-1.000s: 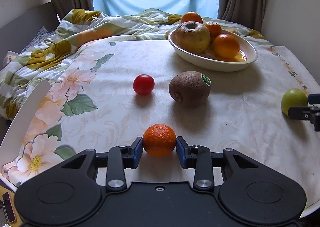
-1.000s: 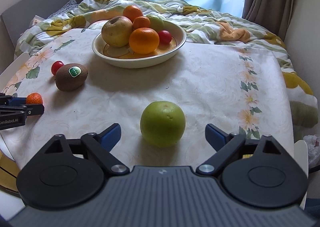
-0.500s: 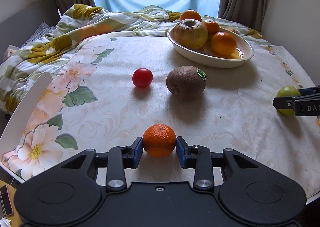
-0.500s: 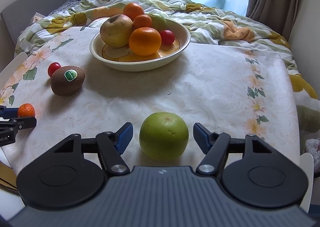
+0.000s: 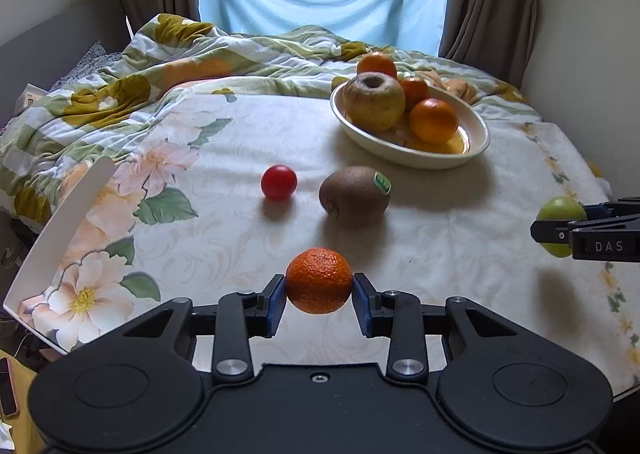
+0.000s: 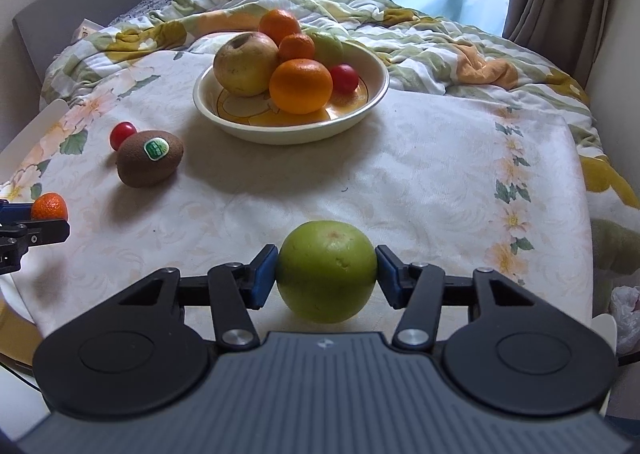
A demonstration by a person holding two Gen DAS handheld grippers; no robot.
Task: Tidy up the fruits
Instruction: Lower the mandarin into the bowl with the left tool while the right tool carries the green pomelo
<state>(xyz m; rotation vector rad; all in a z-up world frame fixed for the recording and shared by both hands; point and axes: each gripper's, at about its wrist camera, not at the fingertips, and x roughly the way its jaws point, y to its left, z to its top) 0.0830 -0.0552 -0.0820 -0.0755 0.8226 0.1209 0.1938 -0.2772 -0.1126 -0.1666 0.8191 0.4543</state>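
Note:
My left gripper (image 5: 319,294) is shut on a small orange tangerine (image 5: 319,280) and holds it above the table near the front edge. My right gripper (image 6: 326,274) is shut on a green apple (image 6: 326,276), lifted off the cloth. A red cherry tomato (image 5: 279,182) and a brown kiwi (image 5: 354,196) with a green sticker lie mid-table. A cream fruit bowl (image 5: 476,146) at the back right holds a yellowish apple, several oranges and a red tomato (image 6: 344,78). The right gripper with the apple (image 5: 560,210) shows at the right edge of the left wrist view.
The table has a floral cloth (image 5: 168,174). A rumpled floral blanket (image 5: 160,66) lies behind it, before a curtained window. A white chair back (image 5: 60,230) stands at the table's left edge. A wall is close on the right.
My right gripper closed on the green apple and lifted it. My left gripper, holding the tangerine throughout, rose a little off the table.

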